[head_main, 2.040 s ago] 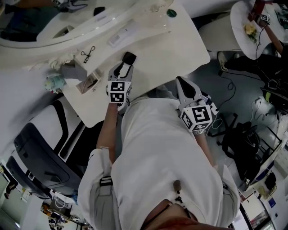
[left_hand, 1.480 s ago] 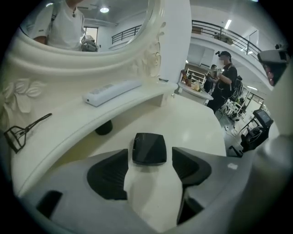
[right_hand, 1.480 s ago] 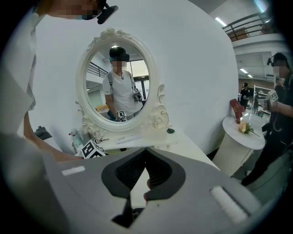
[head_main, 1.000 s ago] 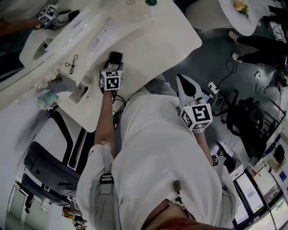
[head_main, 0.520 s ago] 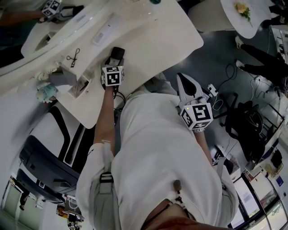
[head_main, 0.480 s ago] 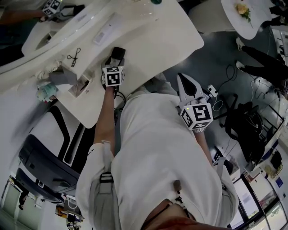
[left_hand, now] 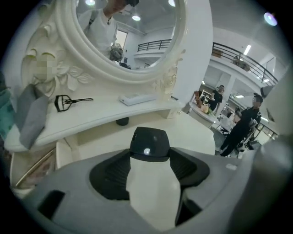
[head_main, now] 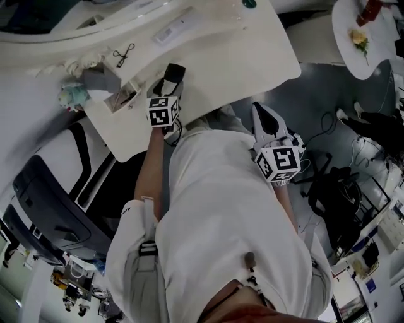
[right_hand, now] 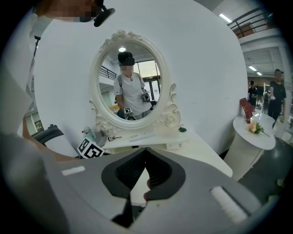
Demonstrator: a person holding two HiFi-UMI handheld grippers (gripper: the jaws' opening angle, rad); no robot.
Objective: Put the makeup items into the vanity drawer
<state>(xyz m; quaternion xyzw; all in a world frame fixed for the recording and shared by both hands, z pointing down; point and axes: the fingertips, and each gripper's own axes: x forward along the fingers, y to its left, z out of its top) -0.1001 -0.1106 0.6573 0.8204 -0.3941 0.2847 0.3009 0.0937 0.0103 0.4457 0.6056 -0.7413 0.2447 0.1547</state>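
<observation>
My left gripper (head_main: 169, 85) is over the white vanity table (head_main: 252, 57), shut on a white bottle with a black cap (head_main: 174, 71). In the left gripper view the bottle (left_hand: 153, 192) stands upright between the jaws, with both pads against its sides. An open drawer (head_main: 124, 99) lies just left of it at the table's edge. On the shelf under the mirror lie an eyelash curler (left_hand: 68, 101) and a flat white item (left_hand: 137, 98). My right gripper (head_main: 261, 115) hangs off the table by my body, its jaws together on nothing (right_hand: 145, 157).
A grey cloth (head_main: 101, 81) and a small plush toy (head_main: 71, 96) sit at the shelf's left end. A green round item (head_main: 248, 3) is at the far right of the shelf. A dark chair (head_main: 57, 195) stands left of me. A round side table (head_main: 366, 38) stands at the right.
The head view has swung a little. The left gripper still has the bottle over the table near the drawer. The right gripper has not moved.
</observation>
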